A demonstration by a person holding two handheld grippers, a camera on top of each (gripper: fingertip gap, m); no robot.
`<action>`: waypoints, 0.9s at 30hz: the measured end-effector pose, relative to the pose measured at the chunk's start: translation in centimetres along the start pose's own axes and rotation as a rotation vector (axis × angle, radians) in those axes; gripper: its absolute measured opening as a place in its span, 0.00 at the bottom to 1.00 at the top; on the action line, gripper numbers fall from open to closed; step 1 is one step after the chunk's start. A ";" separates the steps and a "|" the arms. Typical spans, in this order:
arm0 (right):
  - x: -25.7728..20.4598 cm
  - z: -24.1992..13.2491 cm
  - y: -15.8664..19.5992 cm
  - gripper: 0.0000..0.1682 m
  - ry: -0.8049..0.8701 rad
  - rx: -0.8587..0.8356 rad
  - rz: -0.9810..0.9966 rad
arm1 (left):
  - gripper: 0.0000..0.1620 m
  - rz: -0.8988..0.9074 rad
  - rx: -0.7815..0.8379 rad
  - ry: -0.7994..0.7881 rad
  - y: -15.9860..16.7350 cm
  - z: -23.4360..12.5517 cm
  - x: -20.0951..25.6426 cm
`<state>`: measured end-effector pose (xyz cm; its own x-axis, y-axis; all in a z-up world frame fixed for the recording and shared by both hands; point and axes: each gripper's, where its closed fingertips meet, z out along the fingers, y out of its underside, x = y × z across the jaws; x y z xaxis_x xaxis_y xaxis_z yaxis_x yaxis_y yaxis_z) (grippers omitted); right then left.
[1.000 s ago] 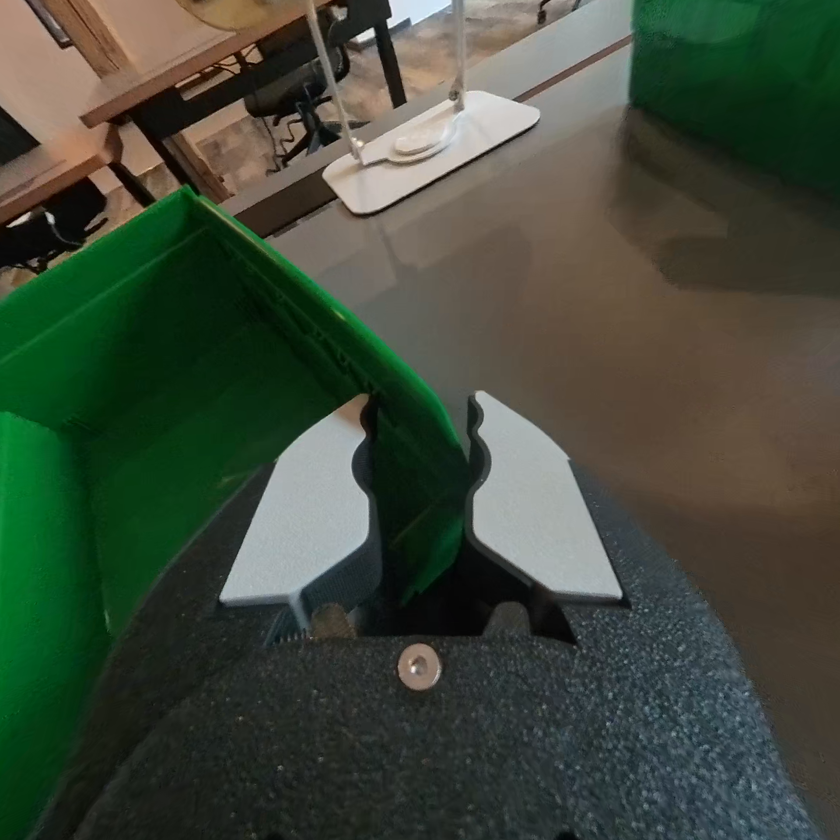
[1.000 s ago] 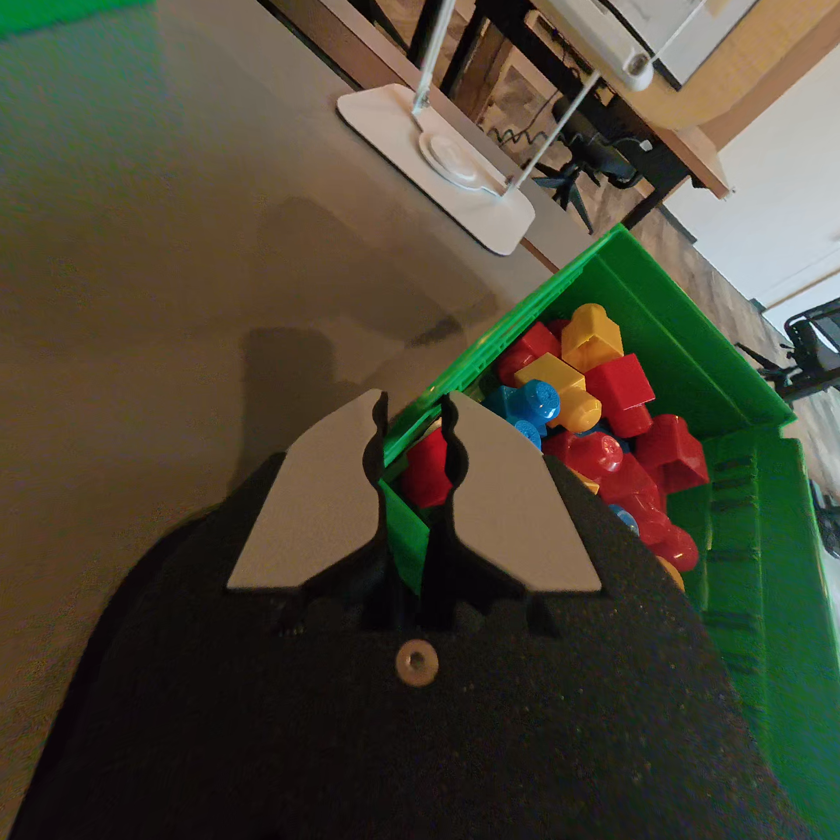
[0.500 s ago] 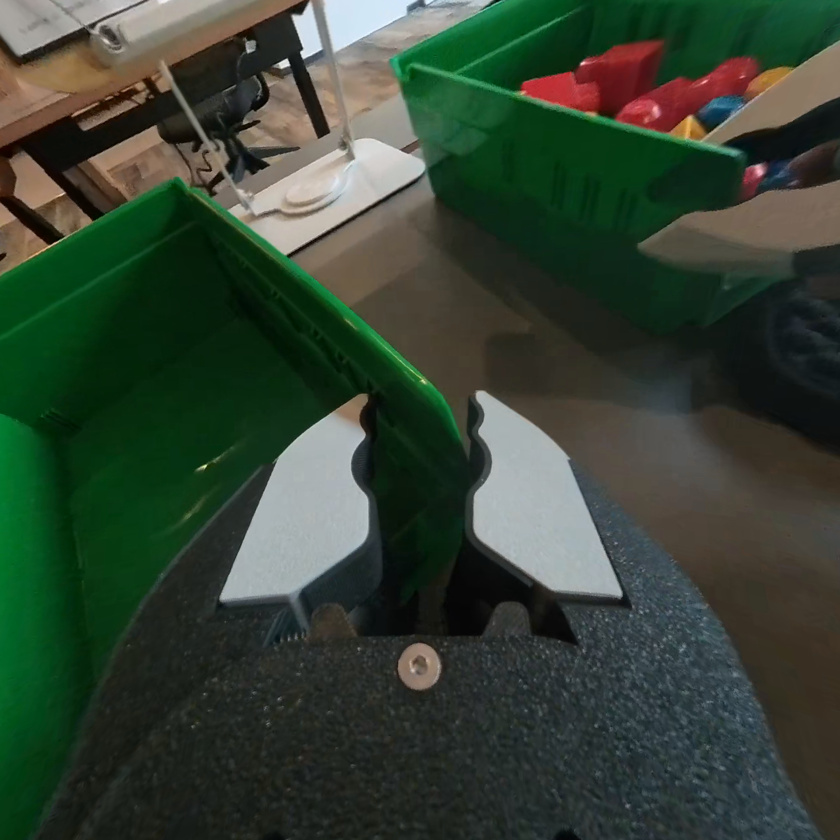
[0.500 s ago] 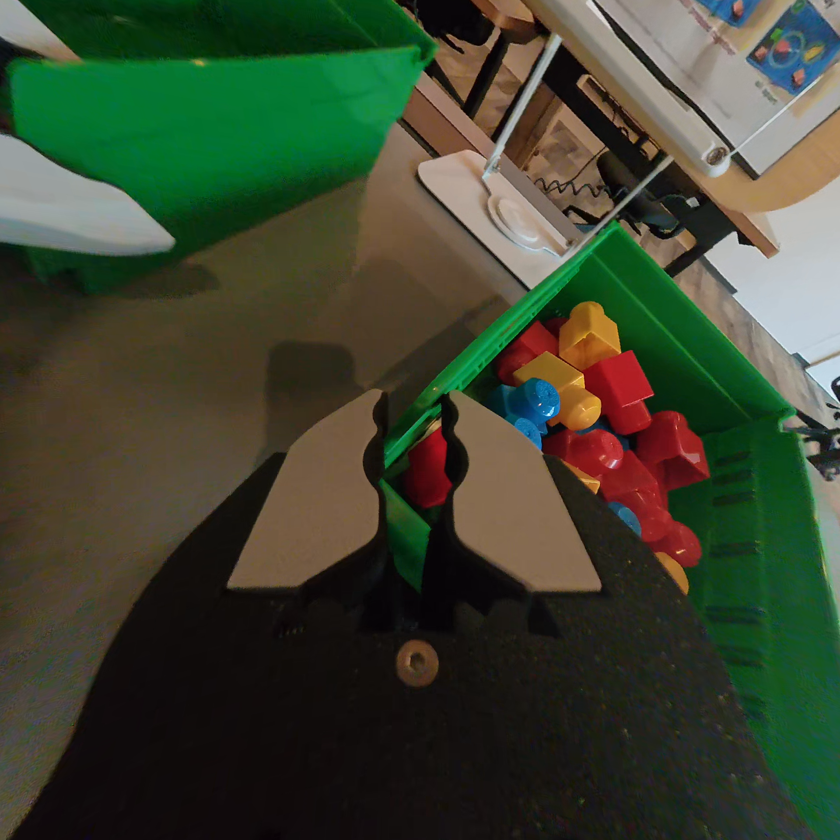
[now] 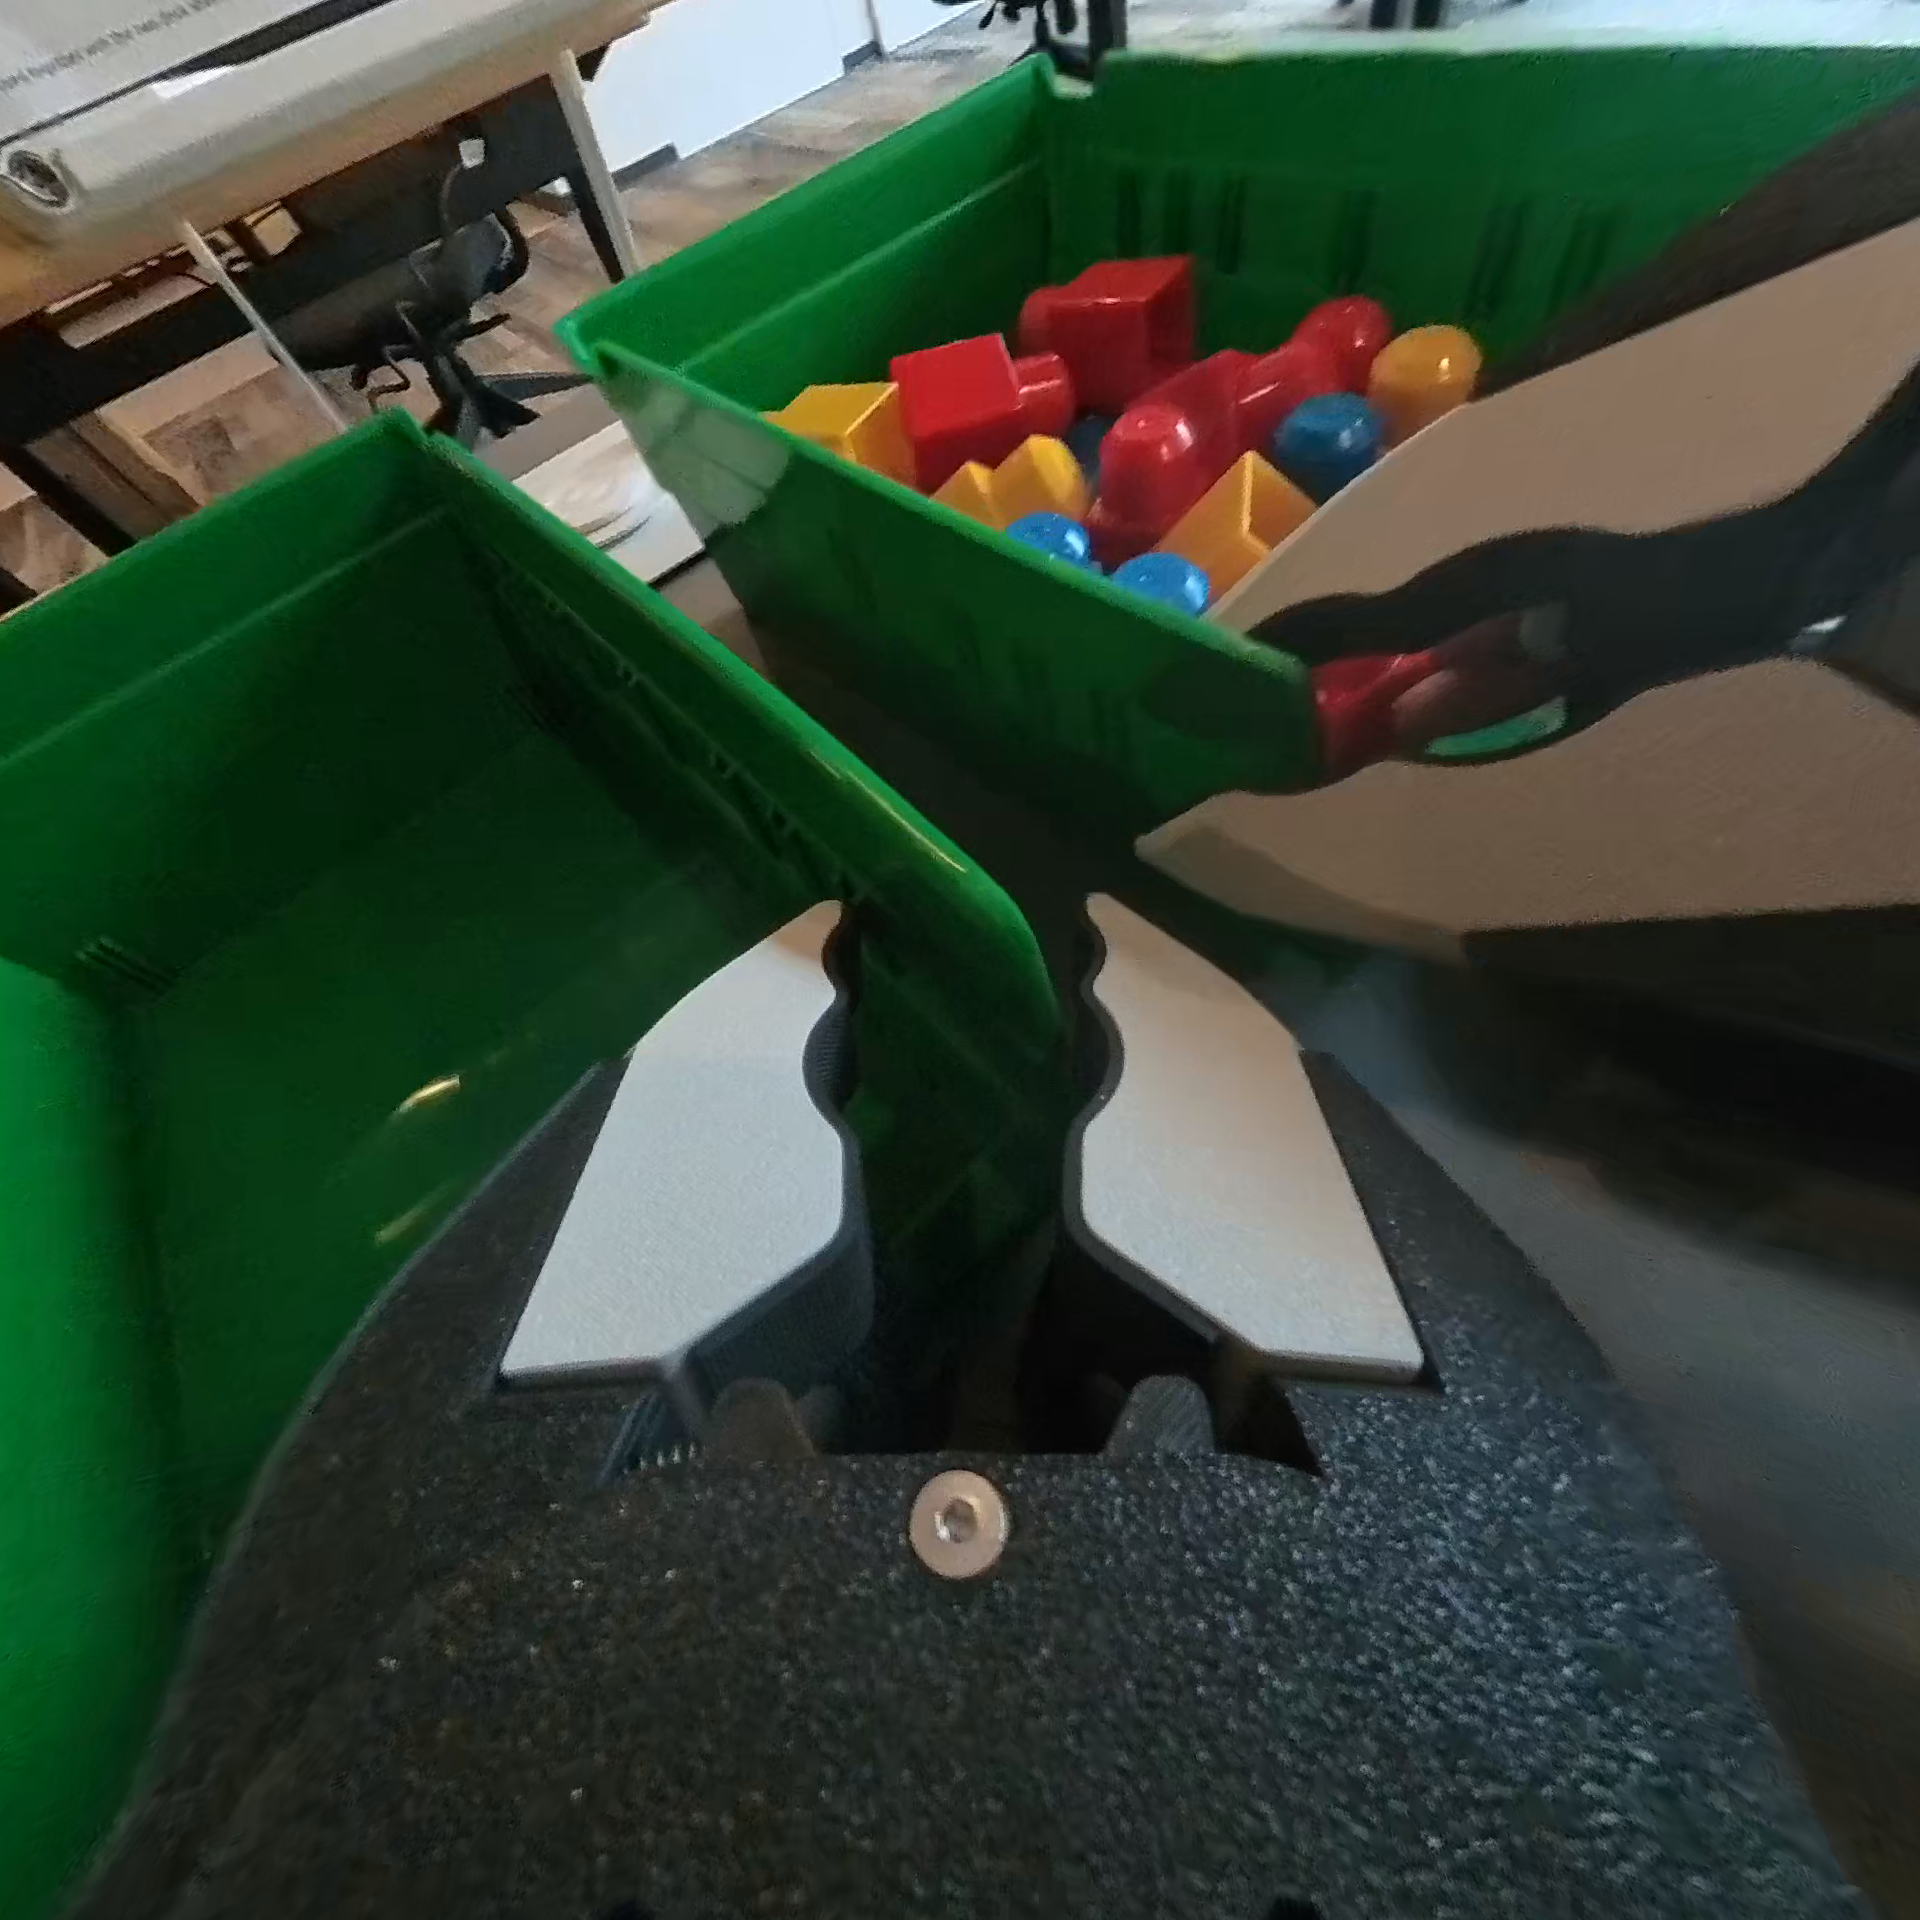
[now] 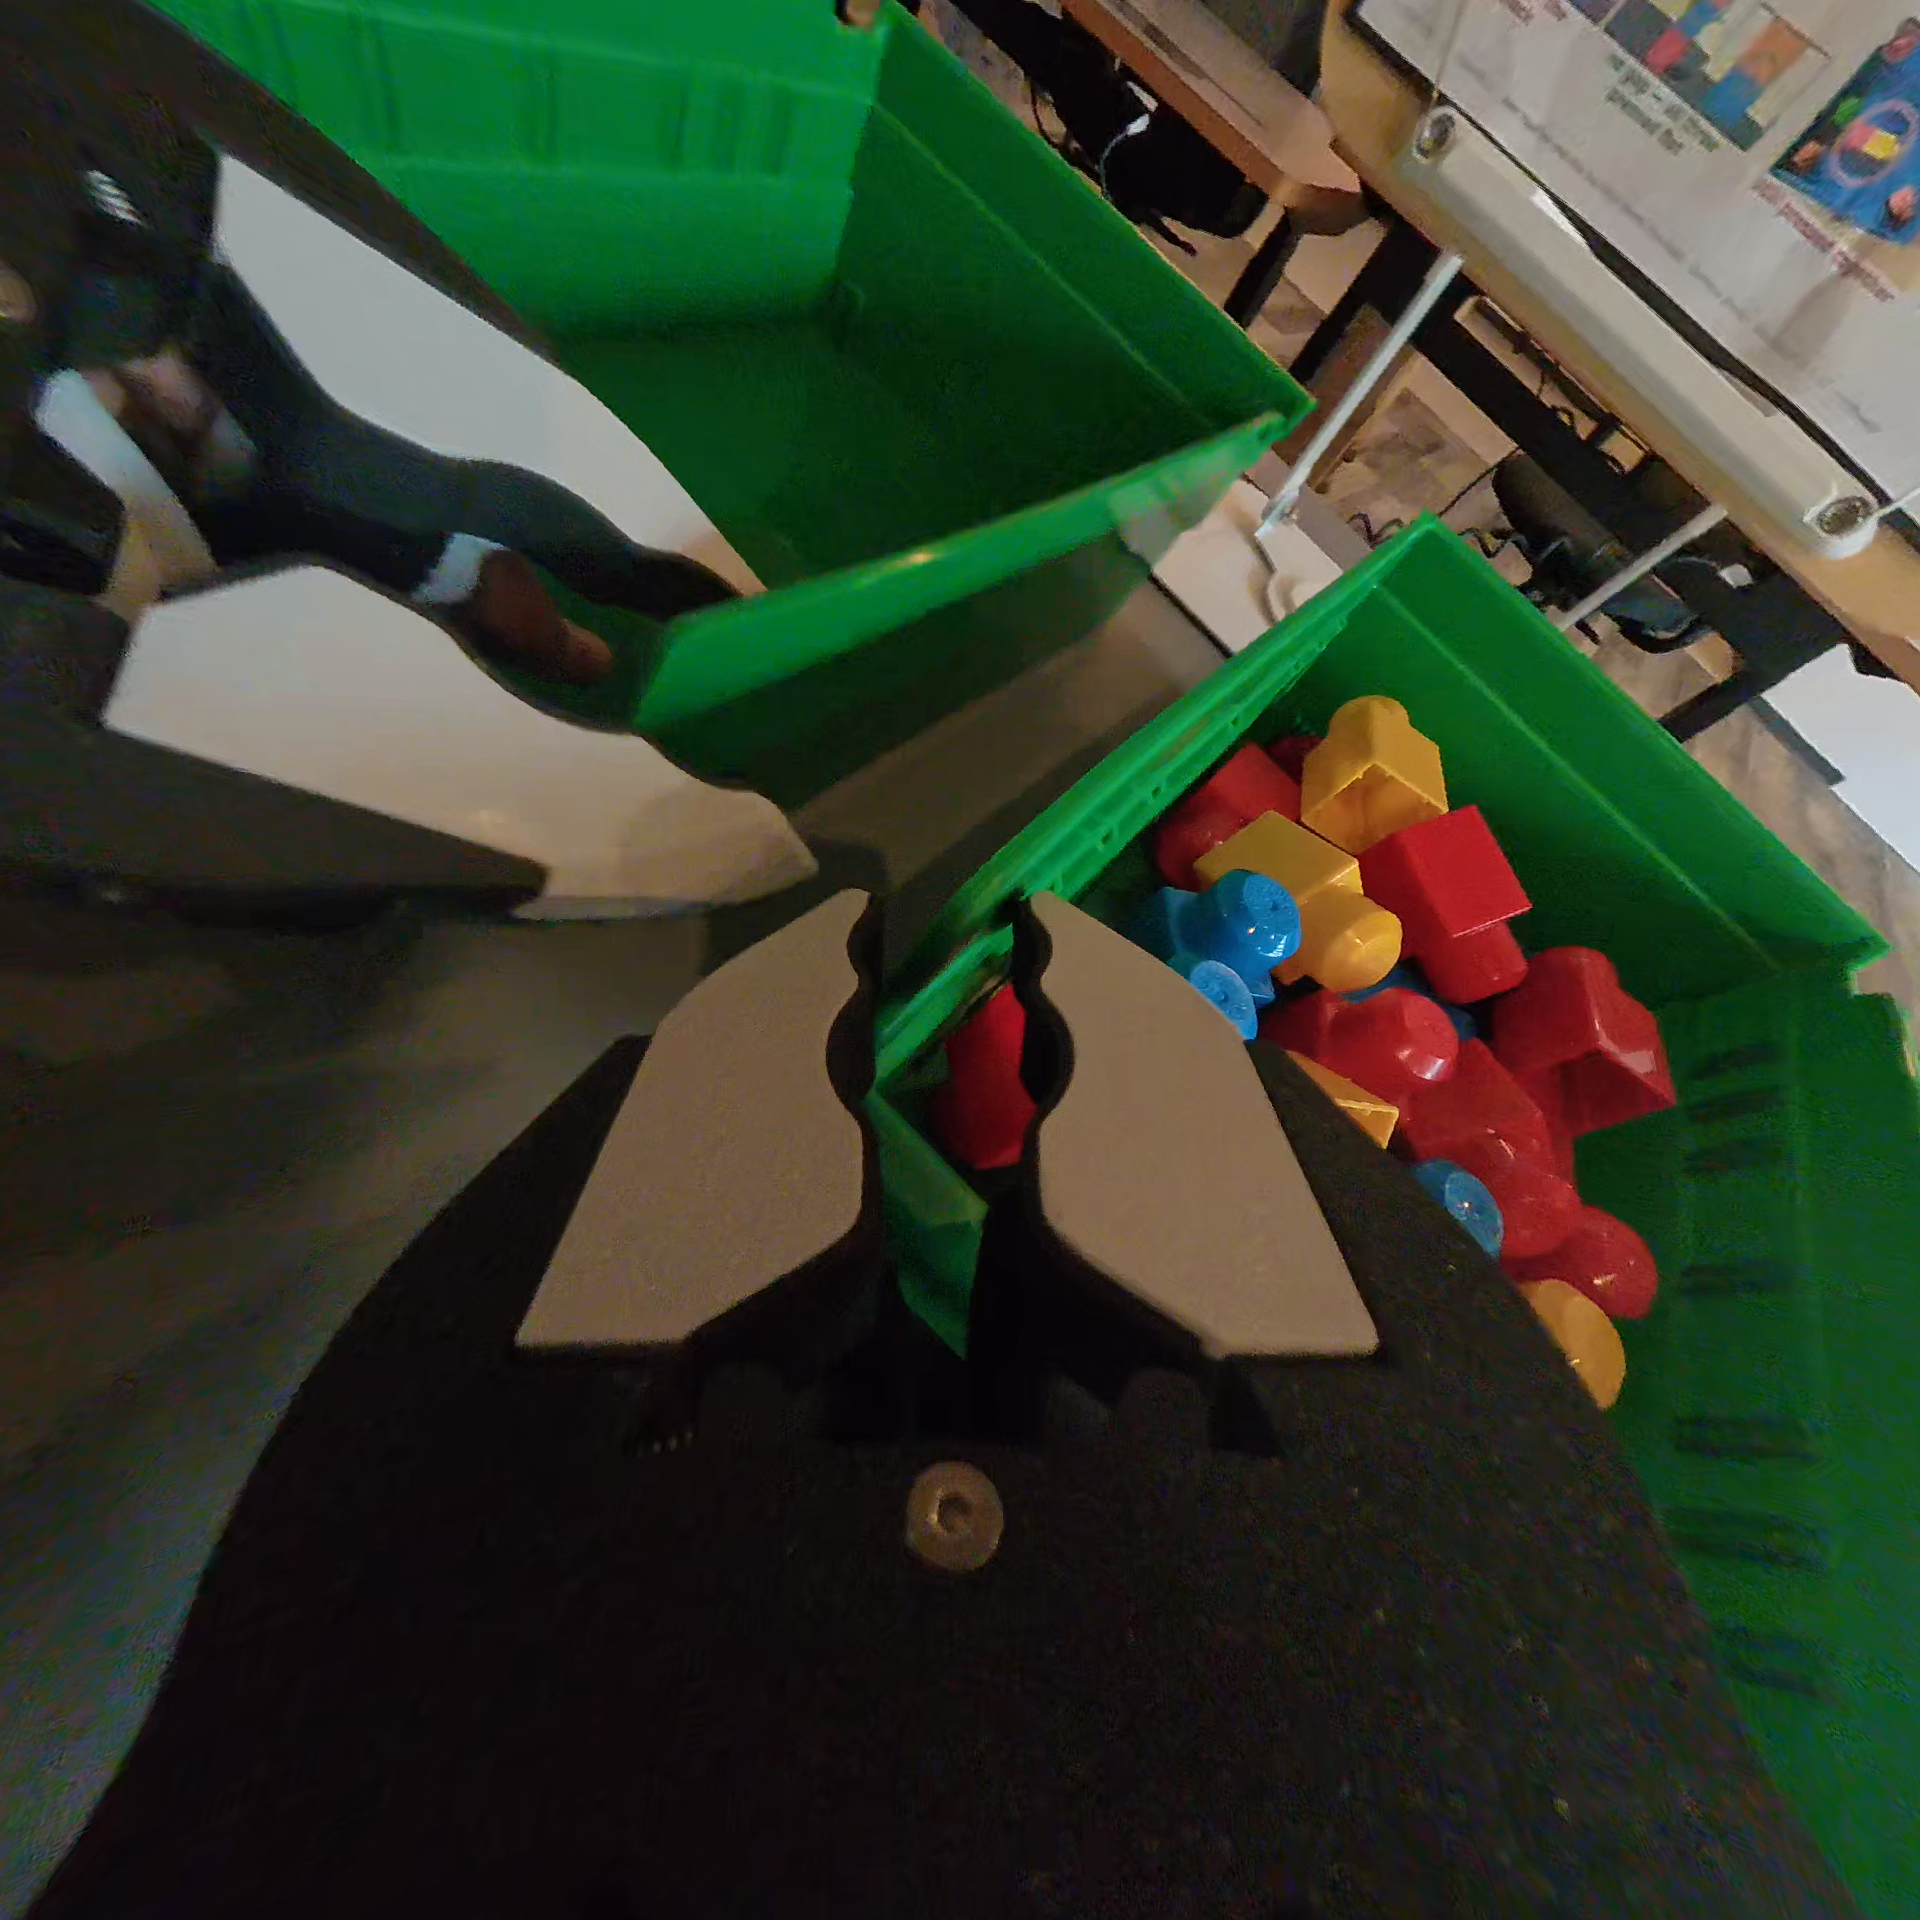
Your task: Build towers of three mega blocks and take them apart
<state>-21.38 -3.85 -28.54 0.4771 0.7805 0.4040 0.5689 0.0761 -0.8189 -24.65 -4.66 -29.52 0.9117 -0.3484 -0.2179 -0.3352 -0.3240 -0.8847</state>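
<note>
The left gripper (image 5: 961, 1023) is clamping the empty green bin's (image 5: 312, 790) wall while the right gripper (image 6: 940, 1013) is pinching the block-filled bin's (image 6: 1621, 831) corner.

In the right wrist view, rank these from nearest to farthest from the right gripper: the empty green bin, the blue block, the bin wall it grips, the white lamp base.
1. Bin wall, clamped within the right gripper.
2. Blue block, just right, inside the bin.
3. Empty green bin, ahead and left.
4. White lamp base, beyond, between both bins.
</note>
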 end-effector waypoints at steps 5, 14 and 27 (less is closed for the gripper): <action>-0.5 0.1 -0.3 0.13 -0.003 -0.003 -0.004 | 0.23 -0.001 0.000 0.008 -0.3 0.2 0.6; -0.6 -0.8 -0.8 0.18 -0.037 0.058 0.035 | 0.31 -0.025 0.121 -0.077 -1.8 -1.2 -0.6; 1.8 -4.1 -0.3 0.34 0.039 0.120 0.121 | 0.40 -0.036 0.305 -0.186 -5.7 -5.0 0.7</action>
<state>-18.01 -5.02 -25.89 0.5639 0.7641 0.3132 0.4232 0.0582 -0.9042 -23.25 -7.44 -22.55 0.9587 -0.1661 -0.2309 -0.2414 -0.0461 -0.9693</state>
